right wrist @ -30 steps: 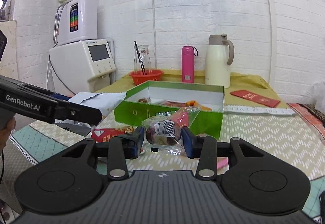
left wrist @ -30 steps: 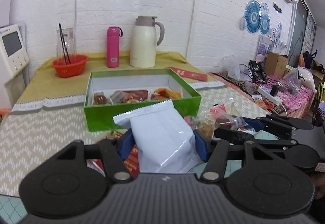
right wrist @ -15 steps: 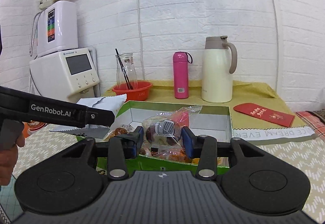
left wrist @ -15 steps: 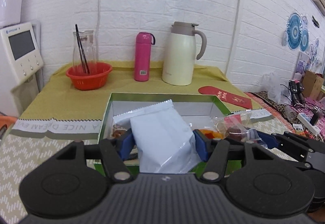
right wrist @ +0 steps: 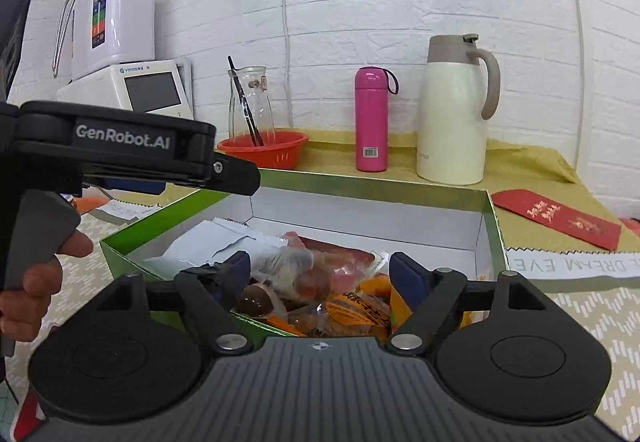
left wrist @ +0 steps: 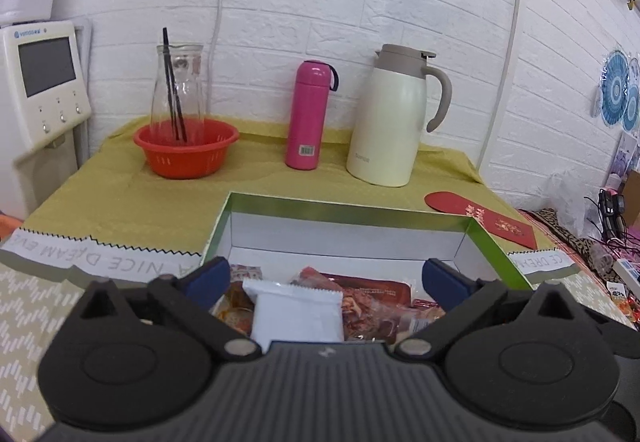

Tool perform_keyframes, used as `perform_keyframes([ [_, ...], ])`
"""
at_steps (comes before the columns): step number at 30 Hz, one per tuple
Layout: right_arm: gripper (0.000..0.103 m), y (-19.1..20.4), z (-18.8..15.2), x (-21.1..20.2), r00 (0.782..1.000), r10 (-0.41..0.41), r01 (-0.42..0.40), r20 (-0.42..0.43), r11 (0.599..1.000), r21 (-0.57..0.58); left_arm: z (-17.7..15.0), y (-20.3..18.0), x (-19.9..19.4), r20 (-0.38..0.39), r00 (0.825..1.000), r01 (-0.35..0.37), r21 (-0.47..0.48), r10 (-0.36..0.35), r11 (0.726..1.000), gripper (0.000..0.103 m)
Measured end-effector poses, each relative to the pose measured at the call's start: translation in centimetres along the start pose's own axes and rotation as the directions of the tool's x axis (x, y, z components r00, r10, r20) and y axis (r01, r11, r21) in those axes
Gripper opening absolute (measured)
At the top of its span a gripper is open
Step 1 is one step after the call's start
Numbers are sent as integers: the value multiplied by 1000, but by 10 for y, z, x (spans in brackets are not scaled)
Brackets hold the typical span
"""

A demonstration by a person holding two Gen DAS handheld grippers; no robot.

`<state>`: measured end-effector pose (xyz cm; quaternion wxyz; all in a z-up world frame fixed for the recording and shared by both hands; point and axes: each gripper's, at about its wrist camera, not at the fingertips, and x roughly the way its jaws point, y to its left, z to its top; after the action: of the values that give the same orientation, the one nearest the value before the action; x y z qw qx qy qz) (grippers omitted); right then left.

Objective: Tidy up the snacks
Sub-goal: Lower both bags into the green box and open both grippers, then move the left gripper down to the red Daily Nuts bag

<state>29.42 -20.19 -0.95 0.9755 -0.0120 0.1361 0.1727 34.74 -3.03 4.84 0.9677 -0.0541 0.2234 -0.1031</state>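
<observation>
White foil pouch [left wrist: 296, 316] lying in the green box [right wrist: 493, 226] near its front edge, clear candy bag [right wrist: 304, 274] beside it, both jaws spread wide and empty; light, crinkly, slippery, probably best pinched at sealed edges.

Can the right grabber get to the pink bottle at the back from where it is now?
Probably yes. The right gripper is open over the green box, and the pink bottle stands upright behind the box with gaps on both sides. It would likely need to lift over the box's far wall first.
</observation>
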Motion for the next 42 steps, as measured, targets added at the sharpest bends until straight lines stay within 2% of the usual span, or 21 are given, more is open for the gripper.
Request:
perform_keyframes([
  [5,103,4,0,-6,1000,3,-3,18,1000,-26,-3,2,-17,-5,1000,-11,22,11,1000,102],
  [11,103,10,2,-17,1000,-10,10,8,1000,8,-7,4,-51,-19,999,-31,51,32,998,102],
  [17,103,22,3,-53,999,-22,22,29,1000,-9,-12,-2,-91,0,999,-48,66,48,997,102],
  [27,103,40,6,-127,997,-43,47,63,997,-59,-31,-15,-158,15,1000,-20,89,19,996,102],
  [32,103,50,-3,-159,999,-11,13,36,999,-45,-52,-13,-190,-18,1000,14,111,-12,994,102],
  [37,103,67,-24,-178,999,47,-48,-27,998,-44,-77,-2,-198,-78,996,42,120,-32,992,102],
  [42,103,89,-48,-174,992,97,-104,-85,991,-87,-95,21,-189,-150,988,39,51,-31,998,102],
])
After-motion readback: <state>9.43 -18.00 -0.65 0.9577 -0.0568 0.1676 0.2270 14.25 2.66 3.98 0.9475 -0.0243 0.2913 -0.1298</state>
